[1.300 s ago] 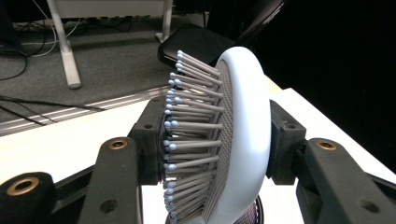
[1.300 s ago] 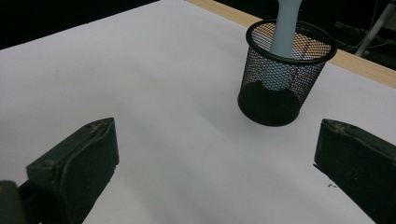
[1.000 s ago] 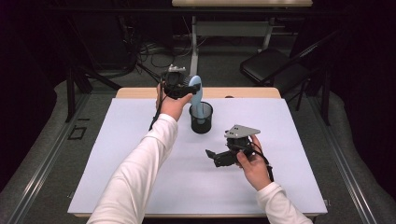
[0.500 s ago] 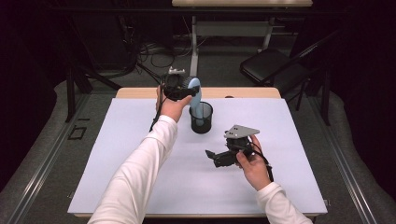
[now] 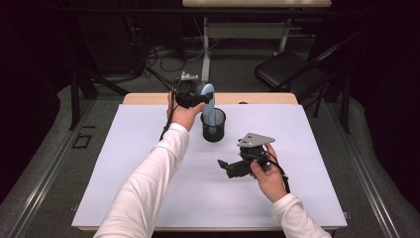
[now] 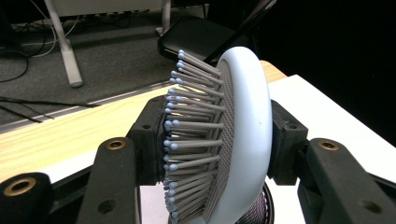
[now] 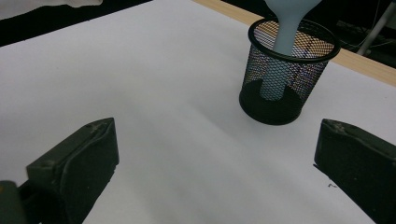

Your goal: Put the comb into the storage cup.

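A pale blue hairbrush (image 5: pixel 210 106) stands upright with its handle down inside a black mesh cup (image 5: pixel 213 126) at the back middle of the white table. My left gripper (image 5: pixel 194 93) is shut on the brush's head; in the left gripper view the black pads clamp the bristle side and the smooth back of the hairbrush (image 6: pixel 233 135). My right gripper (image 5: pixel 227 167) rests low over the table to the right of the cup, jaws wide open with nothing between them. In the right gripper view the mesh cup (image 7: pixel 285 81) holds the brush handle (image 7: pixel 283 37).
The white table (image 5: pixel 148 148) has a wooden strip (image 5: pixel 148 98) along its far edge. Behind it on the floor are a black chair (image 5: pixel 287 69), table legs and cables. Dark space flanks both sides of the table.
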The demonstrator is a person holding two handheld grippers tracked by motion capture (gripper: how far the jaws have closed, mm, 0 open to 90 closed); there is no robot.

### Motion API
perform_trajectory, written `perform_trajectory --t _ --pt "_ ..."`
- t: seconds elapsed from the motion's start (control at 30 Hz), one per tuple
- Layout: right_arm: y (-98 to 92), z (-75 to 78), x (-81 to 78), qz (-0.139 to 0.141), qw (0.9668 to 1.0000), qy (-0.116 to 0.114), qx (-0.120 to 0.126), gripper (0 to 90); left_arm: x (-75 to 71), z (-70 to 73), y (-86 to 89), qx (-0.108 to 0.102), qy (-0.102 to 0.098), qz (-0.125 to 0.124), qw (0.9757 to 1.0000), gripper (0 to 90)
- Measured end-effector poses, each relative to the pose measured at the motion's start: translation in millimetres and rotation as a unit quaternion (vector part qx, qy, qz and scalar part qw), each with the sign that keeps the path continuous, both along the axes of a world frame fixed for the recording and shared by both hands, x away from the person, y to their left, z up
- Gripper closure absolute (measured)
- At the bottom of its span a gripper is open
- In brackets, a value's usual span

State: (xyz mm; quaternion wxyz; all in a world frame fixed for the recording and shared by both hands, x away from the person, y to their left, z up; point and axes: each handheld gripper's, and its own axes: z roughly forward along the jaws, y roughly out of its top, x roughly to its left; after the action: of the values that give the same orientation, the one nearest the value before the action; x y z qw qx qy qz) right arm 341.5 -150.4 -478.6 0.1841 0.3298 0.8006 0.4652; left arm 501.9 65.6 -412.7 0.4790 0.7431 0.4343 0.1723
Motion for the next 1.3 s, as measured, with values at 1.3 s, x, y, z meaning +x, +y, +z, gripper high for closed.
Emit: perform_trajectory --t 1.3 --pt "0.4 -0.3 0.0 0.003 1.0 0.0 0.001 0.0 -5.8 -1.7 -7.1 0.013 -0.015 -0.012 0.9997 46.1"
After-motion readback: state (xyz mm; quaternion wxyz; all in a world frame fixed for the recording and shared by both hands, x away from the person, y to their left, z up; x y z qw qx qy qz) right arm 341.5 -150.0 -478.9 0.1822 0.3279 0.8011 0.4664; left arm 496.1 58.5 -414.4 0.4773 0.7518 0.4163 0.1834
